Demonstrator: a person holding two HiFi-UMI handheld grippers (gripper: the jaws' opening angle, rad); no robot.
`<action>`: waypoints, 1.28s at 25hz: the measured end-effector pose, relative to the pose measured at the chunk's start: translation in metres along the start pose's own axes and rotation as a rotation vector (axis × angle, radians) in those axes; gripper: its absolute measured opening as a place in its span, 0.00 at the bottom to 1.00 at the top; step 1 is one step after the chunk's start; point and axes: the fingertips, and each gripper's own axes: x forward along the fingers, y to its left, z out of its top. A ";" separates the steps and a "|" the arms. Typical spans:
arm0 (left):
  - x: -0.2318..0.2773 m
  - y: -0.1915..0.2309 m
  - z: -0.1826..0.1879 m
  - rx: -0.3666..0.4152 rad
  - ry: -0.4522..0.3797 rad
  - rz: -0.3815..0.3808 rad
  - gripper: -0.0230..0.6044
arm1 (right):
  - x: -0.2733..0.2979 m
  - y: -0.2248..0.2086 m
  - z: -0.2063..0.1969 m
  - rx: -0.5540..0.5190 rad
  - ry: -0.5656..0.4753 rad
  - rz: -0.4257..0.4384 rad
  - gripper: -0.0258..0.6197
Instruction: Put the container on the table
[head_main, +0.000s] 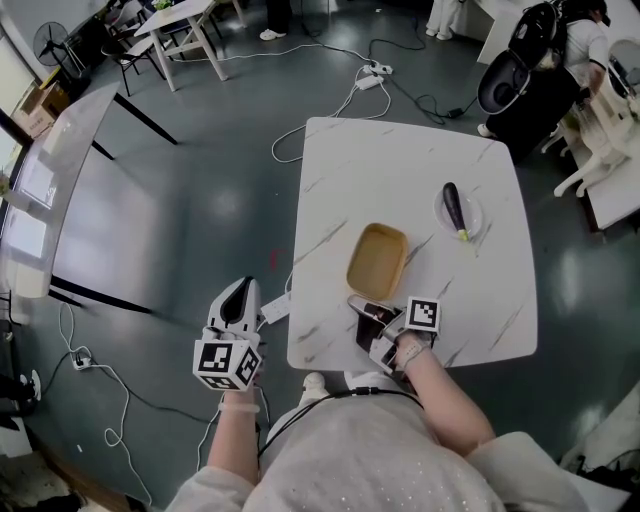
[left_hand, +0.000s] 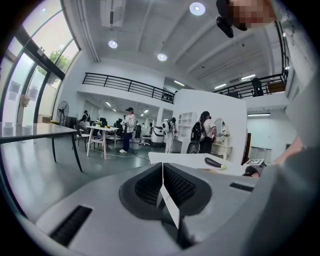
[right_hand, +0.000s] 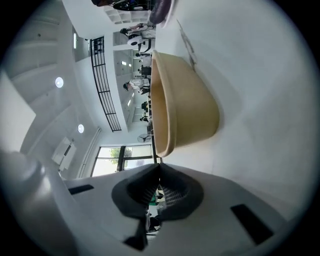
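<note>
The tan container (head_main: 377, 262) sits on the white table (head_main: 400, 170) just beyond our right gripper (head_main: 365, 312), closed and empty like the left gripper (head_main: 243, 292), so we should draw straight back without nudging its rim.

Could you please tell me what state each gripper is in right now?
Left gripper: closed, nothing visibly held.
Right gripper: closed and empty; the container sits just beyond its tips, on the table.
</note>
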 end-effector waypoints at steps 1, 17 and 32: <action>-0.001 -0.001 0.000 0.000 0.000 0.000 0.05 | 0.000 0.001 -0.002 -0.017 0.008 -0.001 0.05; 0.002 -0.015 0.003 0.015 -0.008 -0.062 0.05 | -0.037 0.048 0.009 -0.550 -0.008 -0.053 0.05; 0.013 -0.047 0.011 0.065 -0.025 -0.206 0.05 | -0.113 0.083 0.034 -1.025 -0.328 -0.264 0.05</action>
